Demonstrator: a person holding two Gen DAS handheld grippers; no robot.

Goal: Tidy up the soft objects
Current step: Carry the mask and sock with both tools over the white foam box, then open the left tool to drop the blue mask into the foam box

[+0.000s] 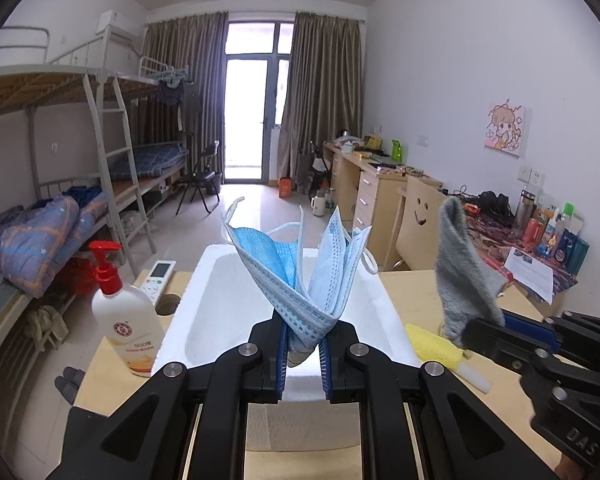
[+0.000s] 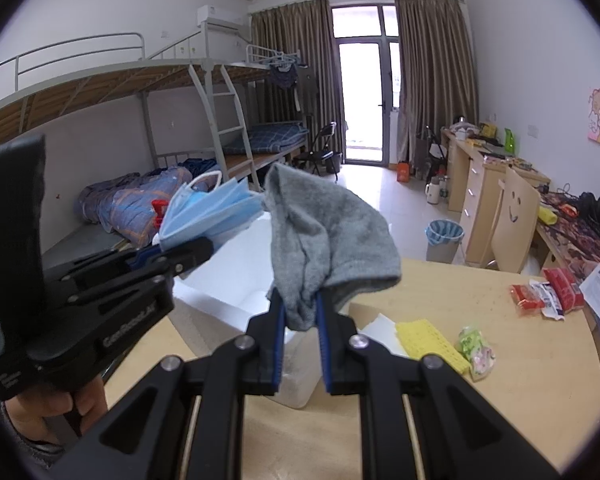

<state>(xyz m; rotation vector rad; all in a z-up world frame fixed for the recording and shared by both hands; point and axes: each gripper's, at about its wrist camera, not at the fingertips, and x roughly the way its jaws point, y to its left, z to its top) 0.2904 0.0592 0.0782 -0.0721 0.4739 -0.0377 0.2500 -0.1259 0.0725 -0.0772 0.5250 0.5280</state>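
My left gripper (image 1: 303, 344) is shut on a bunch of blue face masks (image 1: 300, 272), which fan upward over the white foam box (image 1: 220, 304). In the right wrist view the same left gripper (image 2: 188, 252) sits at the left, held by a hand, with the masks (image 2: 208, 212) sticking up from it. My right gripper (image 2: 300, 316) is shut on a grey sock (image 2: 324, 232) that stands up and flops over to the right. The left wrist view shows that sock (image 1: 460, 276) at the right, pinched in the right gripper (image 1: 480, 332) beside the box.
A lotion pump bottle (image 1: 124, 320) and a remote (image 1: 158, 280) stand left of the box. A yellow cloth (image 2: 428, 340), a green packet (image 2: 476, 350) and red snack packs (image 2: 548, 292) lie on the wooden table (image 2: 440, 292). A clear plastic container (image 2: 300, 380) sits under the right gripper.
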